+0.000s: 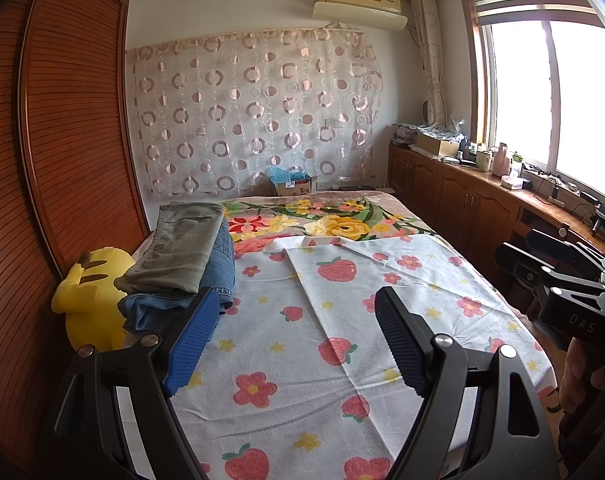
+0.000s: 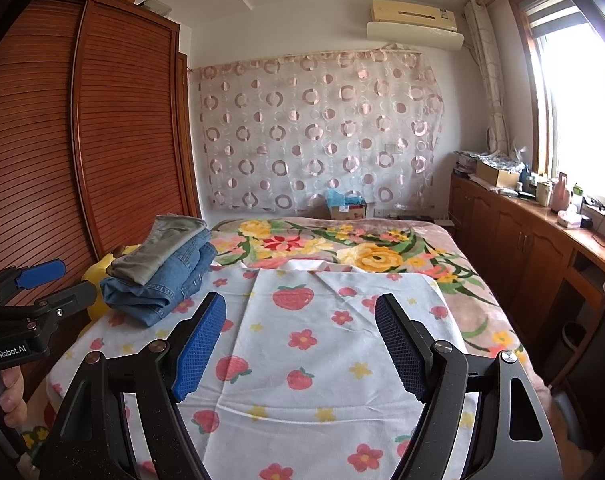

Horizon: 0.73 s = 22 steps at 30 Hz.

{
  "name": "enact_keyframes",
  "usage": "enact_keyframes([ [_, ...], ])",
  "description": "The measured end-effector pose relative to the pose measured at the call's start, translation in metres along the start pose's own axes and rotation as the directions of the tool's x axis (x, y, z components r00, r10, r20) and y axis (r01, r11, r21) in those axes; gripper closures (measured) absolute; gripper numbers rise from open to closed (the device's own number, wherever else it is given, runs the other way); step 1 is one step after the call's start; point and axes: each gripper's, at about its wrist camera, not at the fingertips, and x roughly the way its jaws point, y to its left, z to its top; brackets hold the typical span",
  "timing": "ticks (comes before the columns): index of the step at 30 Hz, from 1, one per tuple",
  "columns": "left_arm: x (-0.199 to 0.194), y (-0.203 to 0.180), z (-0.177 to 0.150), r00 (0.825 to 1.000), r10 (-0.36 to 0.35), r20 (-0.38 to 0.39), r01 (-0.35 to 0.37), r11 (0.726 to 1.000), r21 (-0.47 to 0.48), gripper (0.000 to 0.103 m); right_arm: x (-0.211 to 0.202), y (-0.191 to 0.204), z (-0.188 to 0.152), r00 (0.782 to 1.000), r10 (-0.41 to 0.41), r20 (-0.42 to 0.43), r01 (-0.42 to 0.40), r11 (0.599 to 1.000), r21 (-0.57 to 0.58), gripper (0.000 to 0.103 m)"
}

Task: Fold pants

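Denim and olive cloth make up the stack at the left edge of the bed: folded blue jeans (image 2: 162, 288) underneath, folded grey-green pants (image 2: 158, 250) resting on top of them. Both lie partly on the strawberry-and-flower sheet (image 2: 302, 344), which covers the near part of the bed and overlaps a floral blanket (image 2: 342, 246) farther back. Just beside the stack, between it and the wooden louvred wardrobe (image 1: 62, 120), sits a yellow plush toy (image 1: 90, 300).

My left gripper (image 1: 296, 344) hovers above the sheet with its blue-padded fingers spread wide and nothing between them; its left finger (image 1: 192, 340) shows just in front of the jeans. My right gripper (image 2: 300, 346) is likewise spread apart and empty, over the middle of the sheet, well apart from the stack.

Beyond the bed hangs a curtain with circle patterns (image 2: 318, 132), an air conditioner (image 2: 414, 22) is mounted above it, and a cabinet counter (image 2: 542, 216) under the bright window (image 1: 550, 92) holds boxes and bottles.
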Motion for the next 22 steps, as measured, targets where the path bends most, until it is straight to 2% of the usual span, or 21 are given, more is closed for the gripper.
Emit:
enact_keyframes([
  [22, -0.0001, 0.0001, -0.0003, 1.000, 0.001, 0.000, -0.001, 1.000, -0.001, 0.022, -0.0009, 0.0010, -0.0012, 1.000, -0.001, -0.001, 0.001, 1.000, 0.001, 0.024],
])
